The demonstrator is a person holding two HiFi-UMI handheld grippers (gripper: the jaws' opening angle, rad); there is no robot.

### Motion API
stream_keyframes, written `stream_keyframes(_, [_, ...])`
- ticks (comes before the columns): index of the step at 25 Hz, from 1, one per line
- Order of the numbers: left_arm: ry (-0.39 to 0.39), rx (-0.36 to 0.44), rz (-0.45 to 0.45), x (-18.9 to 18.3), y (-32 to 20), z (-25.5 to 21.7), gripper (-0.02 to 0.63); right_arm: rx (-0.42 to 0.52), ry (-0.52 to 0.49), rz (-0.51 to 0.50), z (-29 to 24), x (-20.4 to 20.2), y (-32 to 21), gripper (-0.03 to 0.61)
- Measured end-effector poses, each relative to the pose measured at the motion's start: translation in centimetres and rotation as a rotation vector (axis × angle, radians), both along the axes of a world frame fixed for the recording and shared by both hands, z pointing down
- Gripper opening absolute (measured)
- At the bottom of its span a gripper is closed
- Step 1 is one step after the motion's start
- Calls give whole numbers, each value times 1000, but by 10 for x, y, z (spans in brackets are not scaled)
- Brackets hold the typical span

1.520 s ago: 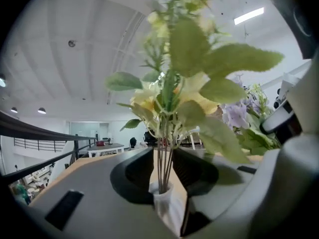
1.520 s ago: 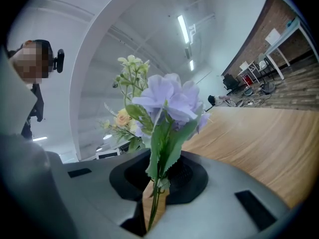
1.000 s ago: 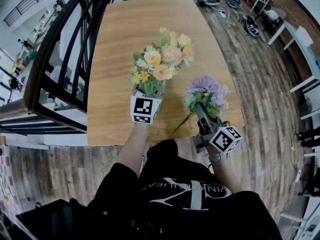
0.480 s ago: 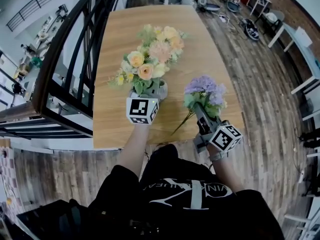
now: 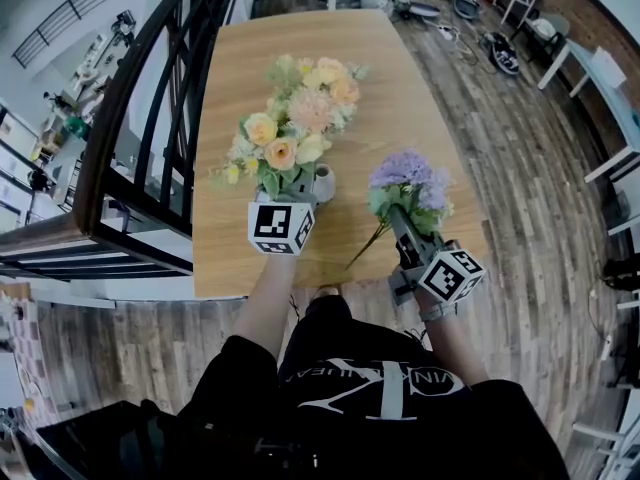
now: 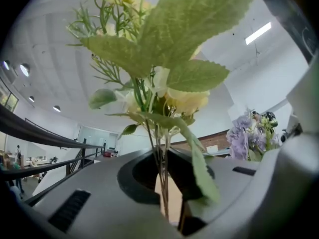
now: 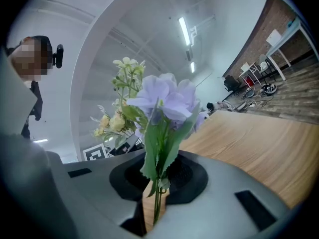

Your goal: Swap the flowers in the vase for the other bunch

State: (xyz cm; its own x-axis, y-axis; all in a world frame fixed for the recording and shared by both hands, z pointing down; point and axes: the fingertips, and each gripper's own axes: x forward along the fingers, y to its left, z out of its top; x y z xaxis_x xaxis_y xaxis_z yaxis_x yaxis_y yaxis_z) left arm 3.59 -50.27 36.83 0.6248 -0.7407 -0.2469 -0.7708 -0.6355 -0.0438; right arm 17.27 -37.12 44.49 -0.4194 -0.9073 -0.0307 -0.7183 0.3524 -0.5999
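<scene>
A wooden table fills the middle; a black railing runs along its left; plank floor spreads right; white desks stand far right.

**Person** – black short-sleeved T-shirt with a white graphic band and white lettering across the chest; forearms bare below the sleeves.

**Left tongs** – pale grey moulded plastic shell with a black oval recess round the jaw roots and a dark ribbed rectangular slot on the shoulder. The left marker cube is white, with black square patterns on its faces.

**Right tongs** – same grey shell, with a black textured recess and matching dark slots on both shoulders. The right marker cube is white with black square patterns, and a dark grey body extends ahead of it.
</scene>
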Motion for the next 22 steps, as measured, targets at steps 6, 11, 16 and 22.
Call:
stream_keyframes(6, [8,12,-3,-5,2,-18,43,0,1,-4,-6,-3,1,60])
stream_keyframes(11, [12,12,-9,-14,4,-26,43,14,22,1,-15,-4,-6,60])
stream_keyframes(16, [14,2,-28,-20,4,-32,43,39,65,-10,-27,-3,-18,60])
stream_keyframes(22, [36,-24,-45,-35,5,-35,41,69,109,-27,-38,-5,-34,60])
